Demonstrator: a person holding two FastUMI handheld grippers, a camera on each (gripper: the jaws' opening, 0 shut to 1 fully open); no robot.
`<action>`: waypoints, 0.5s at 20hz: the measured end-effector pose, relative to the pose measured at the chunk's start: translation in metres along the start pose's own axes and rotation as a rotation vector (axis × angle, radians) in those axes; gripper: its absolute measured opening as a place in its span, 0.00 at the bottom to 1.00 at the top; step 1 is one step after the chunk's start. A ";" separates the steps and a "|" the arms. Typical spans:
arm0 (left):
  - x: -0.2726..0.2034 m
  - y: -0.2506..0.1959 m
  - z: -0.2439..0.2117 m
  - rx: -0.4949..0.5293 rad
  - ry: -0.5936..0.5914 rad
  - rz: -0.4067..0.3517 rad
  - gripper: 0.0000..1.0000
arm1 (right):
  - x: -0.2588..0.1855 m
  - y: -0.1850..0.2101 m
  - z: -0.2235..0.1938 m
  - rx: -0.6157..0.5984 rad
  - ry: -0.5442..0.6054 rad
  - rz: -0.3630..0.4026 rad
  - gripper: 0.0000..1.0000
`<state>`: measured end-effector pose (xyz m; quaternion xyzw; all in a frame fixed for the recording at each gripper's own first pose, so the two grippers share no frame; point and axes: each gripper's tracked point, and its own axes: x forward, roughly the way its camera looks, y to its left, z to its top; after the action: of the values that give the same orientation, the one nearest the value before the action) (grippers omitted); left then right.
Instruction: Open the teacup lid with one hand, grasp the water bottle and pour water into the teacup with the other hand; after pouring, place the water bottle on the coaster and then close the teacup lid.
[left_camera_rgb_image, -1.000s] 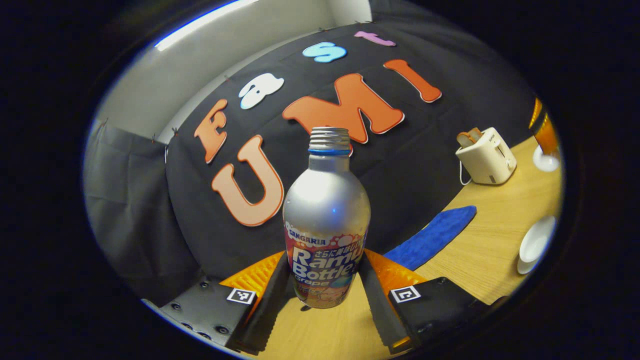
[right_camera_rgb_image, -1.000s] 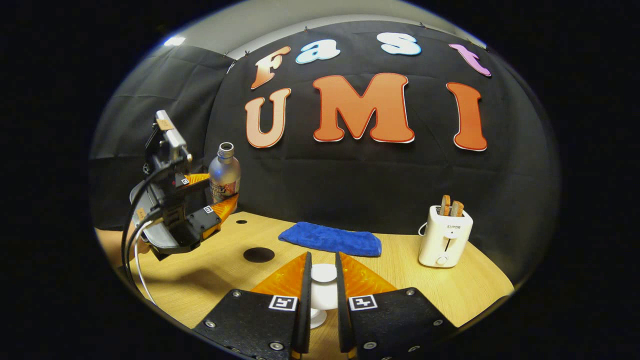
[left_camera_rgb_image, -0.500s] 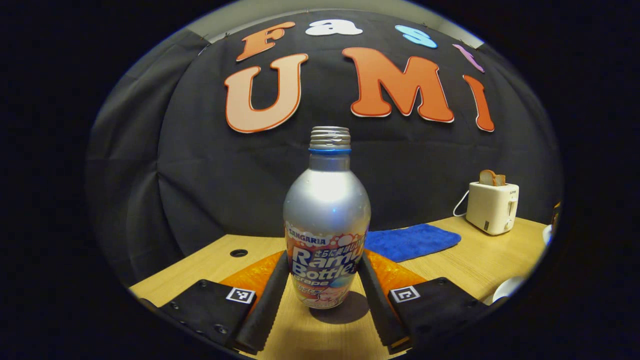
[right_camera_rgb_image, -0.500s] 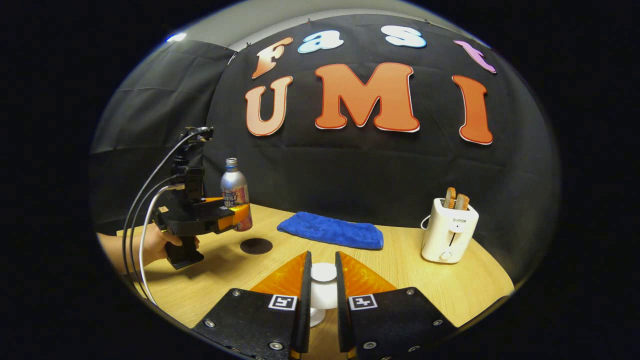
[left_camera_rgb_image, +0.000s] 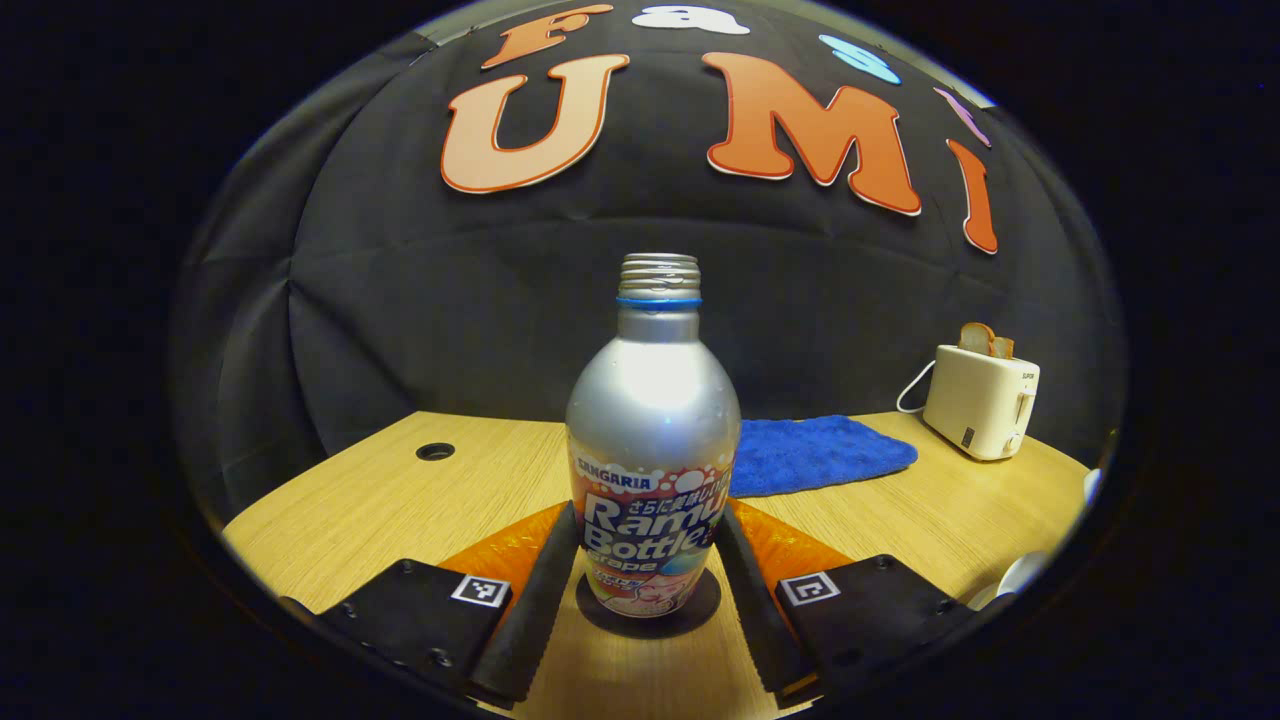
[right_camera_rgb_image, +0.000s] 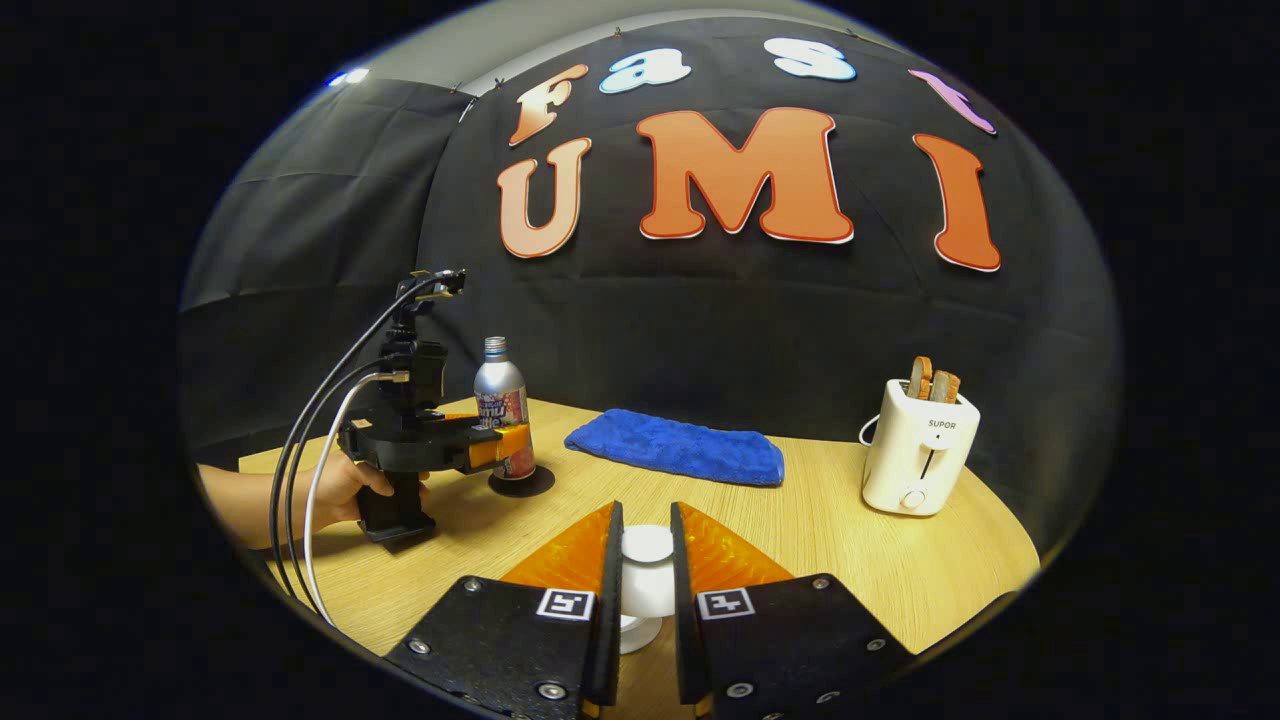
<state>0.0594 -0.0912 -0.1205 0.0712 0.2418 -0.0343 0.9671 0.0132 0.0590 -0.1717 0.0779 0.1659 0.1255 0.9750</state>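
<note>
Now | left gripper (left_camera_rgb_image: 648, 590) clamps bottle (left_camera_rgb_image: 652, 440) on coaster (left_camera_rgb_image: 700, 605) | right gripper (right_camera_rgb_image: 645, 600) clamps lid (right_camera_rgb_image: 647, 570)

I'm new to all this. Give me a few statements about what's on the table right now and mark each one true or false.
1. The water bottle stands upright on the coaster. True.
2. The bottle has its cap on. False: the threaded neck is bare.
3. The left gripper is shut on the bottle. True.
4. The blue cloth lies under the toaster. False: they lie apart.
5. The right gripper holds the white lid. True.
</note>
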 end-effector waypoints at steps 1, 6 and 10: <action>0.001 0.000 -0.002 -0.004 0.011 0.001 0.80 | 0.000 0.000 -0.002 0.002 0.006 0.003 0.23; 0.000 -0.001 -0.009 -0.006 0.045 0.004 0.81 | 0.002 0.003 -0.008 0.004 0.021 0.019 0.23; -0.003 -0.002 -0.017 0.005 0.082 -0.002 0.84 | 0.005 0.010 -0.015 -0.005 0.041 0.035 0.23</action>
<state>0.0488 -0.0909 -0.1339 0.0748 0.2811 -0.0327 0.9562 0.0105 0.0713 -0.1852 0.0756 0.1839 0.1446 0.9693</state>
